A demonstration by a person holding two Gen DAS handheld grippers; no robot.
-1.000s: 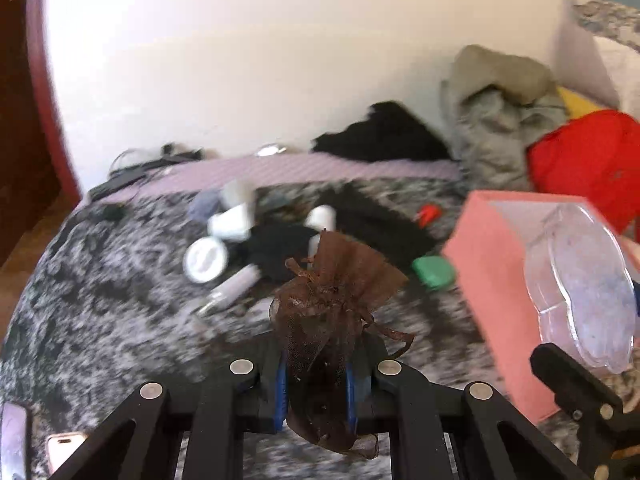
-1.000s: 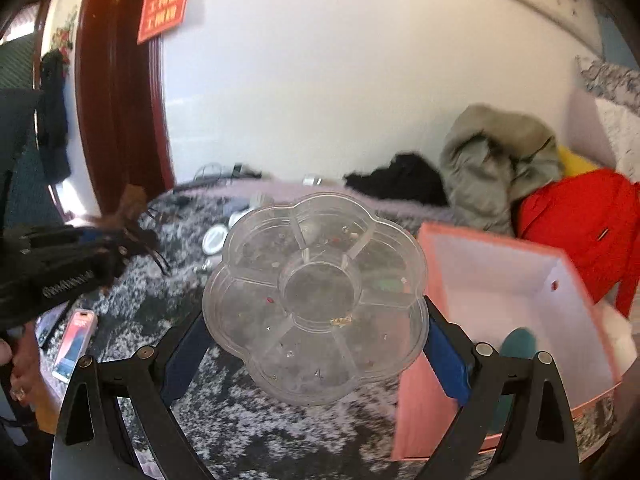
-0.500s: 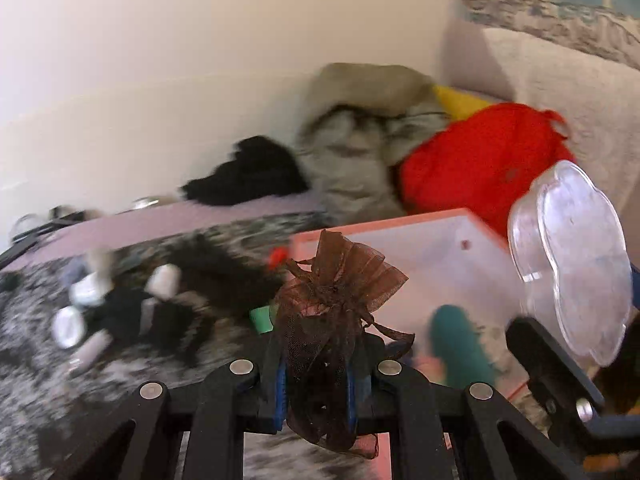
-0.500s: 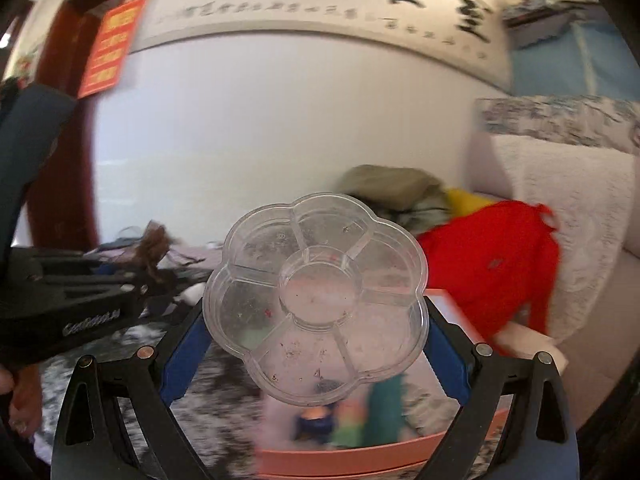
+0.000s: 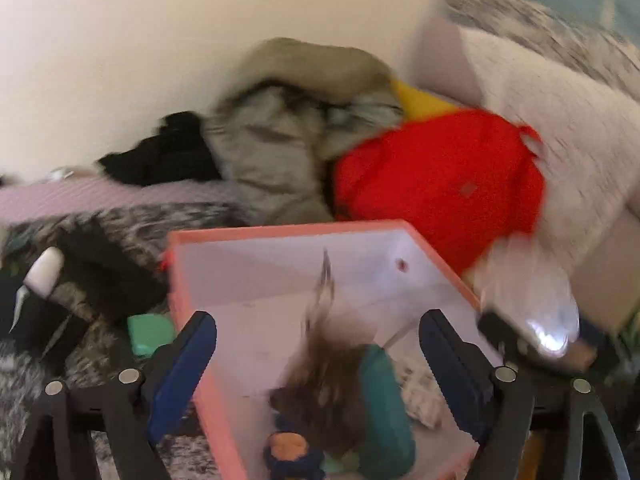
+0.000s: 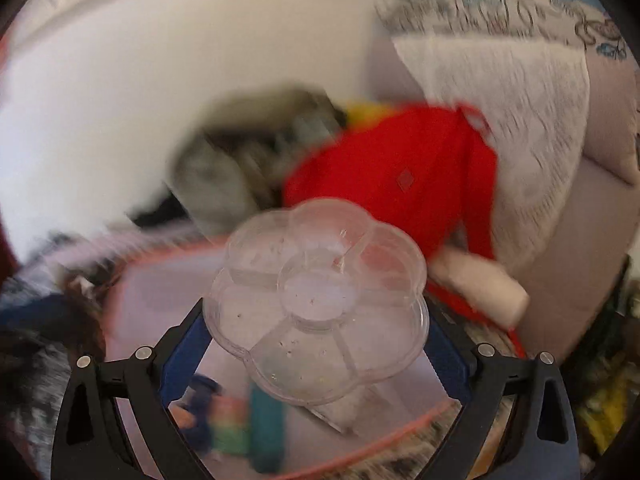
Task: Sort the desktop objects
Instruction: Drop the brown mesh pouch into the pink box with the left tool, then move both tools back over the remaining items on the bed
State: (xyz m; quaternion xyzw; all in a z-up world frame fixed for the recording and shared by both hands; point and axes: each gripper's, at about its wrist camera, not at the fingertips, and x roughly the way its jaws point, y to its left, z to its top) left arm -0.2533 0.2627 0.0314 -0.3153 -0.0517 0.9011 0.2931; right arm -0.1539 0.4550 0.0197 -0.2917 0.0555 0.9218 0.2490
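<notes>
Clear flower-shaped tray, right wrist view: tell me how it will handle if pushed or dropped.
The clear flower-shaped tray looks like thin hard plastic, so probably stiff, light, prone to crack. Its smooth rim may slip between the fingers. Flat and wide, it should slide rather than roll.

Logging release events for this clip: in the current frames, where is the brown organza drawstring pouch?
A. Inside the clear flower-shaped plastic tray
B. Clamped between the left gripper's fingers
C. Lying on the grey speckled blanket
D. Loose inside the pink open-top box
D: the left gripper is spread wide with nothing between its fingers, and the blurred brown organza drawstring pouch sits within the pink open-top box.
</notes>
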